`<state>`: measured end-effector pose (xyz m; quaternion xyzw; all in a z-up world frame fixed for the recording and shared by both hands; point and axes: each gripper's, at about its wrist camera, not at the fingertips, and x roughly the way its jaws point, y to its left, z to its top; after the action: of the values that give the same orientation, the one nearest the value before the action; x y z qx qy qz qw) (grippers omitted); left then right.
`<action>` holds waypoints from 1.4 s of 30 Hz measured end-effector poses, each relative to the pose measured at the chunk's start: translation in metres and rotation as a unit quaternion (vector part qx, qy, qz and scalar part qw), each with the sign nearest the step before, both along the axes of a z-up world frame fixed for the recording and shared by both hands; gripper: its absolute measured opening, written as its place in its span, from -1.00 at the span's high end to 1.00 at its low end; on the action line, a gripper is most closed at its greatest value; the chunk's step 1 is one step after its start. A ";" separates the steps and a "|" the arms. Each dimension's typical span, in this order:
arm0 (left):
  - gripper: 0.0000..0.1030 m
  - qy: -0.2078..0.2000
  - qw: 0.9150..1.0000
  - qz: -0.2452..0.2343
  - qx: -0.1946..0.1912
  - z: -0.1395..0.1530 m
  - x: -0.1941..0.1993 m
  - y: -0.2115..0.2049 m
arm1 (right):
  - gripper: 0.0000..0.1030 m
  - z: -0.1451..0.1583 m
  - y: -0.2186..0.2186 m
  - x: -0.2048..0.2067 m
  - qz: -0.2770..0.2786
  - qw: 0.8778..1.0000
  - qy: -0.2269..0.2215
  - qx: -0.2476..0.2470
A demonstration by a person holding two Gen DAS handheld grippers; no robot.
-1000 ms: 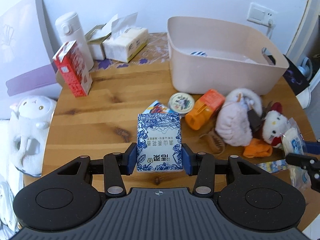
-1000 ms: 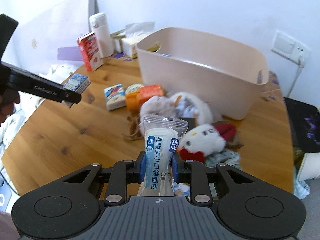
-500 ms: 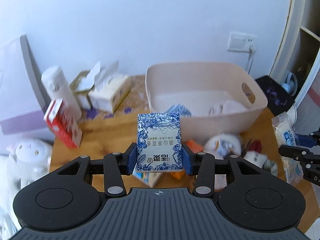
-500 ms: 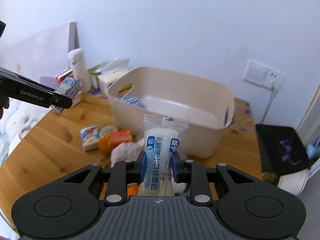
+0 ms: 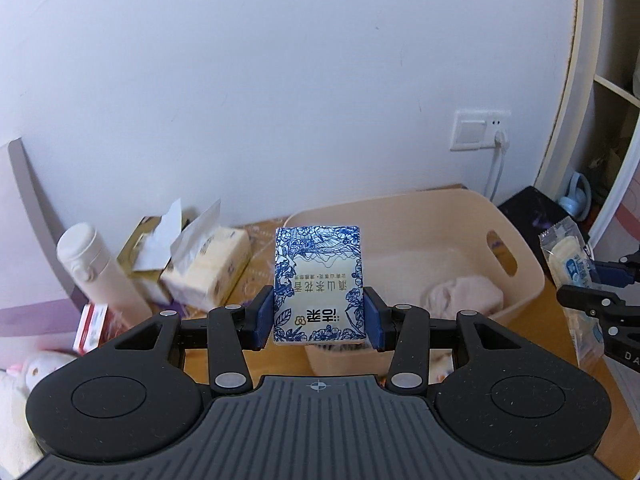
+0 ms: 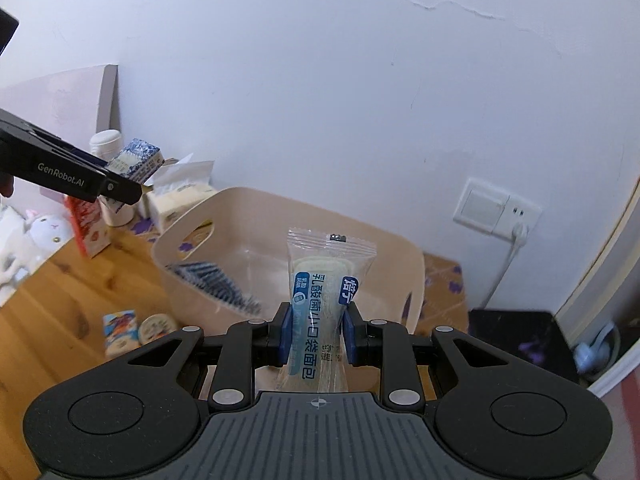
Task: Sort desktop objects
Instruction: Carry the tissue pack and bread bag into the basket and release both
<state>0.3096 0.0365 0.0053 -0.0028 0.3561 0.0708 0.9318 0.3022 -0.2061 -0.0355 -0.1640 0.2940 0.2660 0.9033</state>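
Observation:
My left gripper (image 5: pixel 319 316) is shut on a blue-and-white patterned tissue pack (image 5: pixel 318 282) and holds it in the air in front of the beige plastic basket (image 5: pixel 516 240). My right gripper (image 6: pixel 316 334) is shut on a clear-wrapped bread packet (image 6: pixel 322 300) and holds it up before the same basket (image 6: pixel 416 276). The right gripper with its packet (image 5: pixel 570 268) shows at the right edge of the left wrist view. The left gripper with the tissue pack (image 6: pixel 136 160) shows at the left of the right wrist view. A pink cloth (image 5: pixel 460 300) and a blue-patterned item (image 6: pixel 216 284) lie in the basket.
On the wooden table (image 6: pixel 60 300) stand a white flask (image 5: pixel 100 268), tissue boxes (image 5: pixel 208 268) and a red carton (image 6: pixel 86 224). A small snack pack (image 6: pixel 120 330) and a round tin (image 6: pixel 158 326) lie left of the basket. A white plush (image 6: pixel 44 230) sits far left.
Both grippers have risen and tilted up with their loads, moving nearer the basket. The table objects have dropped out of view below the left gripper.

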 end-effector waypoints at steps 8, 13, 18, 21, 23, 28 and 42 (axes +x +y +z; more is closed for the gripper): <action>0.10 0.024 1.000 -0.007 -0.019 -0.025 0.035 0.001 | 0.53 -0.007 0.018 0.039 -0.001 0.999 -0.013 -0.038; 0.10 0.046 0.998 -0.016 -0.030 -0.046 0.054 -0.005 | 0.53 -0.019 0.033 0.061 -0.003 0.999 -0.007 -0.049; 0.10 0.079 0.996 -0.008 -0.046 -0.070 0.075 -0.005 | 0.54 -0.034 0.045 0.080 -0.011 0.998 0.011 -0.059; 0.10 0.093 0.995 -0.002 -0.048 -0.084 0.084 -0.004 | 0.54 -0.042 0.052 0.091 -0.019 0.998 0.023 -0.061; 0.10 0.098 0.994 0.002 -0.046 -0.093 0.089 -0.003 | 0.54 -0.046 0.057 0.099 -0.020 0.997 0.028 -0.067; 0.10 0.110 0.993 -0.005 -0.054 -0.105 0.091 0.002 | 0.53 -0.059 0.063 0.109 -0.018 0.996 0.044 -0.080; -0.32 0.096 0.994 -0.015 -0.056 -0.088 0.077 0.009 | -0.35 -0.054 0.050 0.097 -0.019 0.997 0.054 -0.046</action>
<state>0.3871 0.0455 -0.0829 -0.0429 0.4475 0.0363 0.8925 0.3992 -0.1561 -0.0892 -0.1849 0.3573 0.2430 0.8827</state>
